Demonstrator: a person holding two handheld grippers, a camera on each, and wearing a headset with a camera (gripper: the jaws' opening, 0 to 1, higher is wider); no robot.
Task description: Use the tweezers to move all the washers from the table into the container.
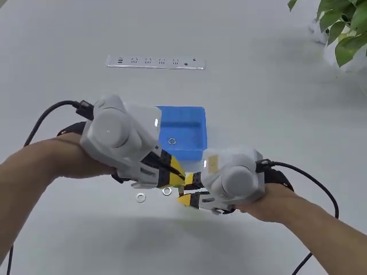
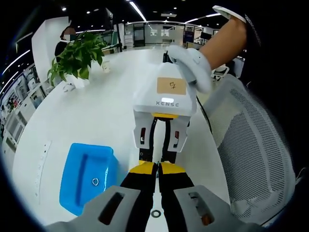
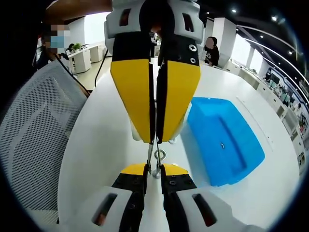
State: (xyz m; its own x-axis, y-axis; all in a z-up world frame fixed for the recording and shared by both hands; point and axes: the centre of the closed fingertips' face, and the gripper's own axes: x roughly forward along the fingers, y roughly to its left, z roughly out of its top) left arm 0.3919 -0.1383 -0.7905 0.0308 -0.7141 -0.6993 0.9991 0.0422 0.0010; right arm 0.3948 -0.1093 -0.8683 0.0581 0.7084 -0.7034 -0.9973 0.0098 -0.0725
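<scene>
The two meet nose to nose over the white worktop (image 1: 258, 86)! The left tongs (image 1: 176, 171) reach in from the left and the right tongs (image 1: 188, 192) from the right, tips all but meeting just in front of the blue container (image 1: 183, 112). In the right gripper view the tweezers (image 3: 153, 157) run as a thin metal strip between them. The left tongs' yellow pads (image 3: 133, 96) are clenched on the upper part. The right tongs stand close on either side of the lower end, but whether they press on it I cannot tell. One washer (image 1: 172, 141) lies flat on the container floor. Two more washers (image 1: 141, 197) lie on the worktop just below the left tongs, side by side, near the container's front wall. Far back sits a power strip (image 1: 155, 62), with a plant (image 1: 344, 28) at the corner.
</scene>
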